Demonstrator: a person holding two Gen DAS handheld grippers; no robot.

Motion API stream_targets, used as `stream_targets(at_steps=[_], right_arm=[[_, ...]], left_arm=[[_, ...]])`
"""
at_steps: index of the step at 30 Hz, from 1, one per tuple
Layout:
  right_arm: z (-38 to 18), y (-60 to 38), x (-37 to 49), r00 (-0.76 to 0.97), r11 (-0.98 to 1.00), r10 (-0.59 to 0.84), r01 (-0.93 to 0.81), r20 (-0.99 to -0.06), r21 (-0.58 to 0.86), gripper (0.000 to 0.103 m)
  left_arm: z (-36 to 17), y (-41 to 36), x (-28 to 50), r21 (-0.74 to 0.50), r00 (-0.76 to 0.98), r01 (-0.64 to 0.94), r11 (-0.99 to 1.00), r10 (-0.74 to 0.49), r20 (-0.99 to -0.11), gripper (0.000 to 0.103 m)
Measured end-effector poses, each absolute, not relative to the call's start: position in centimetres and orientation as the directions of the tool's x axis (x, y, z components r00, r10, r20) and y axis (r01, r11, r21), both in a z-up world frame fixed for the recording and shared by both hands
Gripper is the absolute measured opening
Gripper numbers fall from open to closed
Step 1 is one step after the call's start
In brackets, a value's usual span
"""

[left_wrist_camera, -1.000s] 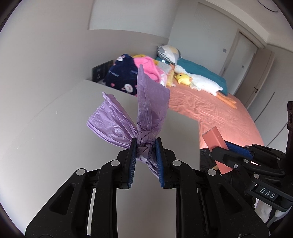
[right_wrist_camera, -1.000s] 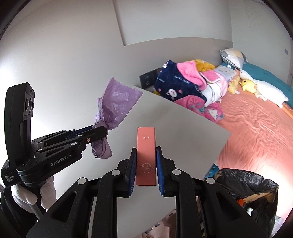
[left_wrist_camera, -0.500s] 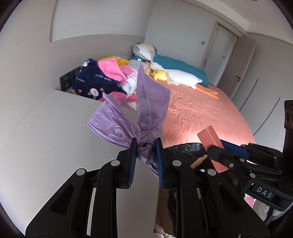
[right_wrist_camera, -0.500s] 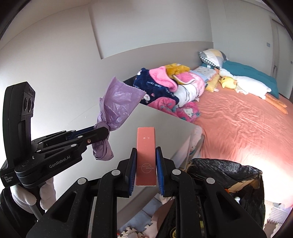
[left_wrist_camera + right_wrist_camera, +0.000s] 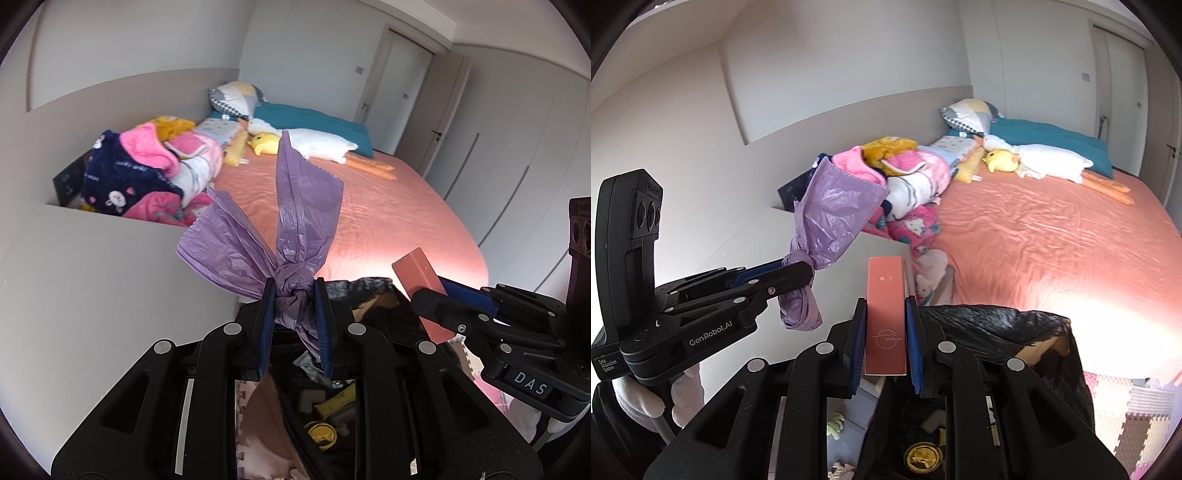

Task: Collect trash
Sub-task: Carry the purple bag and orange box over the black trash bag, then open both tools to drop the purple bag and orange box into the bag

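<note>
The left gripper clamps the knotted purple plastic bag directly above the black-lined trash bin. To its right, the right gripper pinches an upright slim pink cardboard box over the bin's near rim.

both grippers are black plastic with blue pads and silver screws. left gripper reads "genrobot.ai"; right gripper is labelled "das". white glove.
</note>
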State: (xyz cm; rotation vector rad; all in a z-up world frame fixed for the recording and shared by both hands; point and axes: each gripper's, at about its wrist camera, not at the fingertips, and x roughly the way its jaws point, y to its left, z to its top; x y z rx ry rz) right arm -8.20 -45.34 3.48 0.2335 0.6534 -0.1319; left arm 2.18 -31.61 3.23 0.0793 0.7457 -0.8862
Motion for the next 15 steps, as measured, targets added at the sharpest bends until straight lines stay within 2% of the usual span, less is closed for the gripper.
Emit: stream_targets(at_steps=[15], right_arm=[[3.6,-50.5,-12.5,0.772,0.927,-0.163,0.333,-0.614,0.173,0.022]], left_arm=[[2.8,-38.1,-0.3,-0.228,0.293,0.812,0.537,-0.714,-0.636,0.02]])
